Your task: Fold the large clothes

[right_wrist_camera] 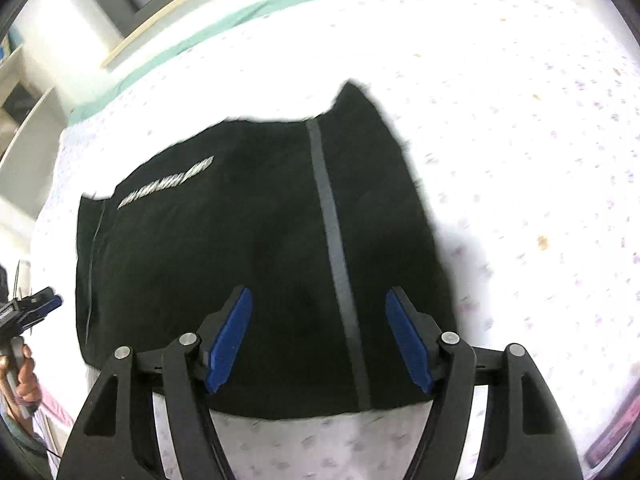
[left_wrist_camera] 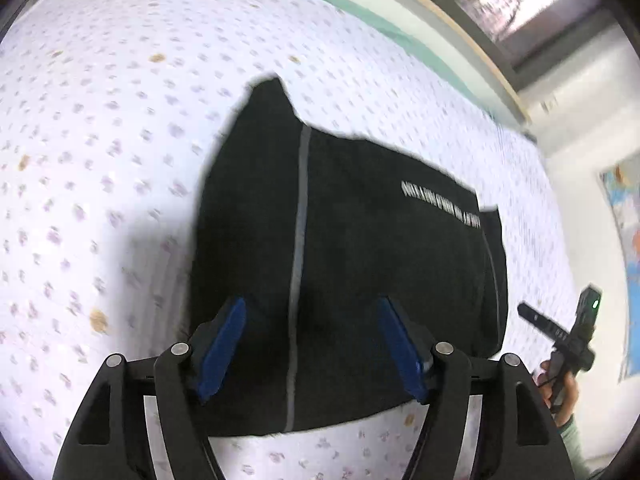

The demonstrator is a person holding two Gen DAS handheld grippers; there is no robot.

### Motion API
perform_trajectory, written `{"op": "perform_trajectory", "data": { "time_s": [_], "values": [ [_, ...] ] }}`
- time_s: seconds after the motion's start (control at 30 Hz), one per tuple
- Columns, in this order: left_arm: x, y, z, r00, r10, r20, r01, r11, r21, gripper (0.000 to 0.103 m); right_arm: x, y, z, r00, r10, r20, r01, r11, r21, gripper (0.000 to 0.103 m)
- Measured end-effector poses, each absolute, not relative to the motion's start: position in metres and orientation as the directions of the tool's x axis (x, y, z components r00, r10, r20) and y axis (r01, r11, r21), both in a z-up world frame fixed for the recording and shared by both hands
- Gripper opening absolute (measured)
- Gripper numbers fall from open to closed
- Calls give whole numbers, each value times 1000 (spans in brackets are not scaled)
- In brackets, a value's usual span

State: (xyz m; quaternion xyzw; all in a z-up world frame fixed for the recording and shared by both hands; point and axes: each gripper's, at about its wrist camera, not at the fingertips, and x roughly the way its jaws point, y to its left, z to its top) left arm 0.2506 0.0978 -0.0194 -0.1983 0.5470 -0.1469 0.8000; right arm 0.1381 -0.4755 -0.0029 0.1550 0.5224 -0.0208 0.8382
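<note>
A black garment [left_wrist_camera: 360, 248] with a grey stripe and white lettering lies folded into a compact block on a floral bedsheet [left_wrist_camera: 100, 140]. It also shows in the right wrist view [right_wrist_camera: 240, 248]. My left gripper [left_wrist_camera: 312, 344] is open and empty, hovering above the garment's near edge. My right gripper [right_wrist_camera: 320, 336] is open and empty, also above the garment's near edge. The right gripper appears at the far right of the left wrist view [left_wrist_camera: 560, 332], held by a hand. The left gripper appears at the far left of the right wrist view [right_wrist_camera: 28, 312].
The white floral bedsheet [right_wrist_camera: 520, 160] spreads around the garment on all sides. A green strip and a wooden bed edge [left_wrist_camera: 460, 36] run along the far side. A wall with a colourful poster [left_wrist_camera: 624, 240] stands at the right. Shelving [right_wrist_camera: 24, 112] stands at the left.
</note>
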Motion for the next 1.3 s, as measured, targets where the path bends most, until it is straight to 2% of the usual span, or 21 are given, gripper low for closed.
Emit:
{"op": "perform_trajectory", "data": {
  "time_s": [0.13, 0.3, 0.43, 0.6, 0.7, 0.77, 0.83, 0.9, 0.97, 1.0, 1.03, 1.07, 1.1, 1.17, 1.3],
  "values": [
    [275, 124, -27, 369, -435, -821, -49, 873, -485, 73, 150, -504, -2, 462, 97, -882, 242, 942, 231, 73],
    [297, 128, -65, 293, -499, -815, -72, 839, -539, 73, 178, -528, -20, 442, 129, -888, 250, 933, 260, 73],
    [312, 122, -98, 254, -525, -812, -102, 821, -562, 73, 199, -545, -45, 419, 221, -881, 258, 901, 349, 73],
    [316, 120, -125, 206, -611, -765, -112, 761, -638, 73, 216, -546, -74, 379, 324, -867, 233, 873, 429, 73],
    [320, 112, -136, 185, -639, -746, -104, 742, -662, 77, 225, -545, -92, 347, 368, -863, 214, 864, 455, 73],
    [325, 105, -145, 178, -659, -731, -110, 725, -680, 80, 234, -546, -108, 330, 424, -843, 213, 837, 504, 81],
    [329, 100, -153, 183, -670, -720, -123, 711, -693, 85, 241, -547, -130, 316, 468, -825, 240, 802, 547, 97],
    [333, 93, -160, 199, -672, -713, -130, 703, -699, 90, 247, -547, -146, 316, 494, -810, 265, 774, 576, 103],
    [335, 83, -160, 207, -663, -719, -122, 712, -692, 90, 253, -543, -147, 325, 498, -804, 245, 777, 580, 103],
    [336, 80, -159, 207, -660, -722, -115, 716, -688, 90, 253, -539, -143, 328, 495, -804, 224, 786, 576, 94],
    [335, 77, -157, 212, -659, -722, -107, 718, -687, 86, 252, -535, -140, 330, 528, -782, 188, 775, 603, 67],
    [334, 77, -154, 218, -671, -709, -100, 708, -700, 63, 251, -532, -139, 326, 564, -758, 171, 754, 634, 57],
    [332, 77, -151, 225, -701, -677, -97, 675, -731, 57, 248, -529, -135, 335, 561, -757, 165, 756, 634, 56],
    [324, 75, -139, 251, -689, -680, -79, 685, -724, 46, 244, -525, -131, 340, 558, -757, 146, 764, 628, 53],
    [305, 70, -100, 318, -723, -613, -37, 637, -770, 36, 228, -519, -106, 409, 610, -679, 106, 707, 699, 34]
  ]
}}
